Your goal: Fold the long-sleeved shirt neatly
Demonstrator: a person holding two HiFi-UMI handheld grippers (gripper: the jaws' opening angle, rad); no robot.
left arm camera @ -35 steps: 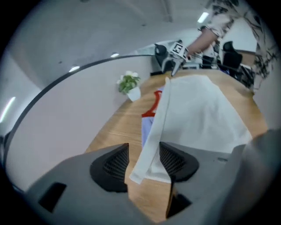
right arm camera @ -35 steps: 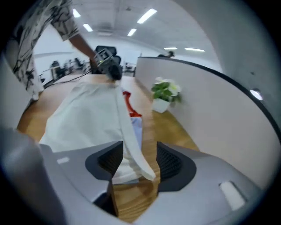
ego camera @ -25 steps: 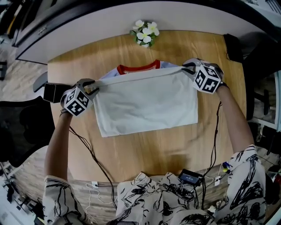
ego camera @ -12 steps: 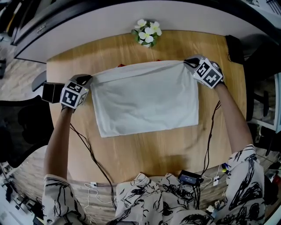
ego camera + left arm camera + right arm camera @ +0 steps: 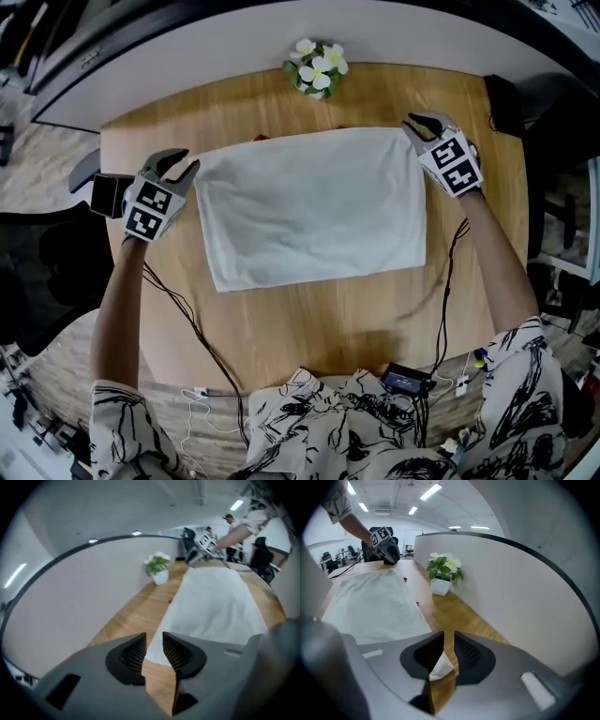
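The shirt lies folded into a white rectangle in the middle of the wooden table. Tiny slivers of its red collar peek out along the far edge. My left gripper hovers just off the shirt's far left corner. Its jaws have just been opening and nothing is between them. My right gripper sits at the far right corner. Its jaws have also just been opening, by a narrow gap. The shirt's corner shows below that gap, and the pads do not press on it.
A small pot of white flowers stands at the far edge, against a curved white partition. A black box sits at the left edge and a dark object at the far right corner. A small device and cables lie near me.
The raised shirt edge has been carried to the far side and laid down over the red collar. Both grippers have let go of it and drawn slightly outward.
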